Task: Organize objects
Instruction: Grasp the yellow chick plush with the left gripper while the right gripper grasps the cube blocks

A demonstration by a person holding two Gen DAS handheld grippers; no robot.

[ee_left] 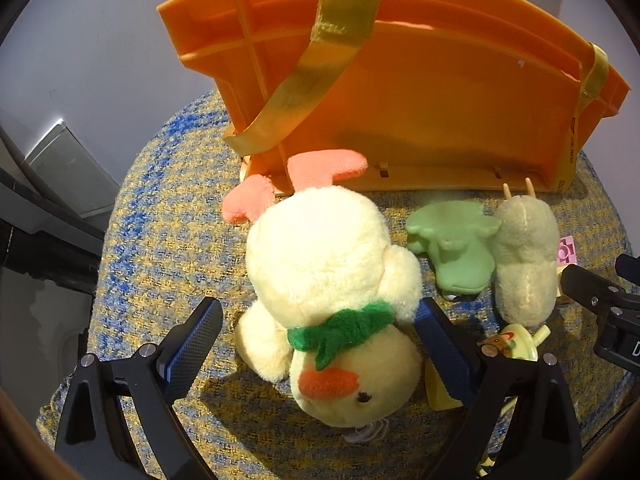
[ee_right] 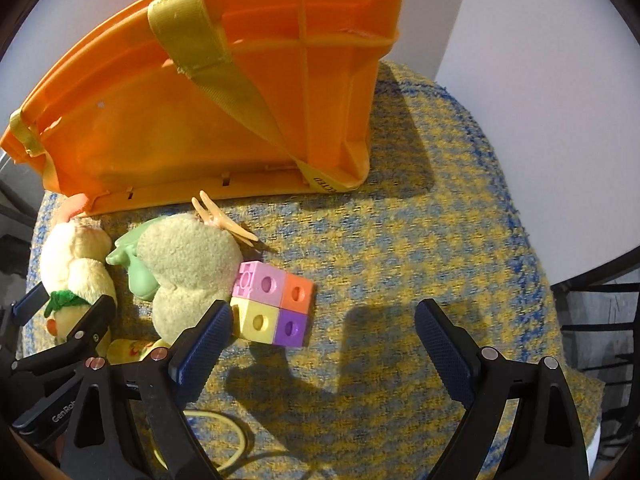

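Note:
A yellow plush duck (ee_left: 332, 292) with a green scarf lies on the blue-yellow cloth, feet toward an orange crate (ee_left: 400, 92). My left gripper (ee_left: 320, 340) is open, its jaws either side of the duck's neck. A green rubber toy (ee_left: 456, 248) and a beige plush (ee_left: 524, 260) lie to the right. In the right wrist view my right gripper (ee_right: 324, 344) is open and empty over the cloth, just right of a block of coloured cubes (ee_right: 272, 304). The beige plush (ee_right: 188, 272), the duck (ee_right: 76, 264) and the crate (ee_right: 200, 120) show there too.
The crate has yellow fabric straps (ee_left: 312, 68) and stands at the far side of the round cloth-covered surface (ee_right: 420, 240). A small yellow toy (ee_left: 516, 344) lies beside my left gripper. A yellow cord (ee_right: 236, 440) lies near the front edge. A white wall stands behind.

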